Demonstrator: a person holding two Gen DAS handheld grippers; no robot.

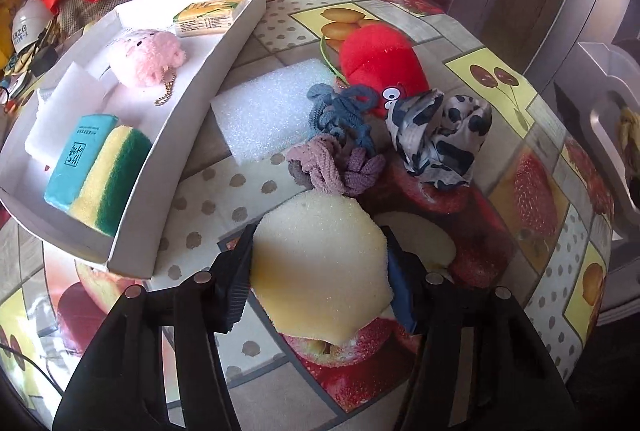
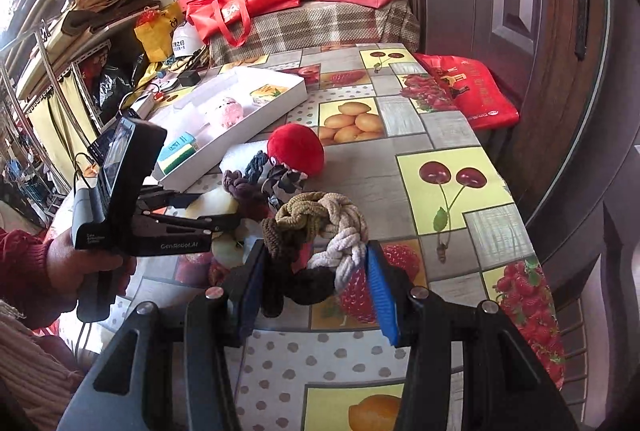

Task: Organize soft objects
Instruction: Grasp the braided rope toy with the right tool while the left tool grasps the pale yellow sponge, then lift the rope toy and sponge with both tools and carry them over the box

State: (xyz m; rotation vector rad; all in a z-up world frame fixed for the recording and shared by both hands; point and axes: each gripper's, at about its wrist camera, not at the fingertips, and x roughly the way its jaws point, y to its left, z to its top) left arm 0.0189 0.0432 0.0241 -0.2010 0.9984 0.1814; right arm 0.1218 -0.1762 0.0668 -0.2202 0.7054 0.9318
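The left tongs [image 1: 320, 271] pinch a pale yellow sponge [image 1: 320, 263] across its middle, low over the table [image 1: 500, 191]; it should be light and squashy, so a gentle squeeze will do. The right tongs [image 2: 316, 271] grip a knotted bunch of hair ties [image 2: 316, 231], limp and likely to dangle. The white tray [image 1: 192, 135] sits just beside the left tongs

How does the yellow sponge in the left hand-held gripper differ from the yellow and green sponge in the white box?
The yellow sponge is plain pale yellow, while the yellow and green sponge carries a dark green scouring layer. The first has a rounded outline; the second is a straight-sided block. The first is pinched between the pads of the left hand-held gripper above the table; the second rests in the white box beside a teal packet. Both are soft foam.
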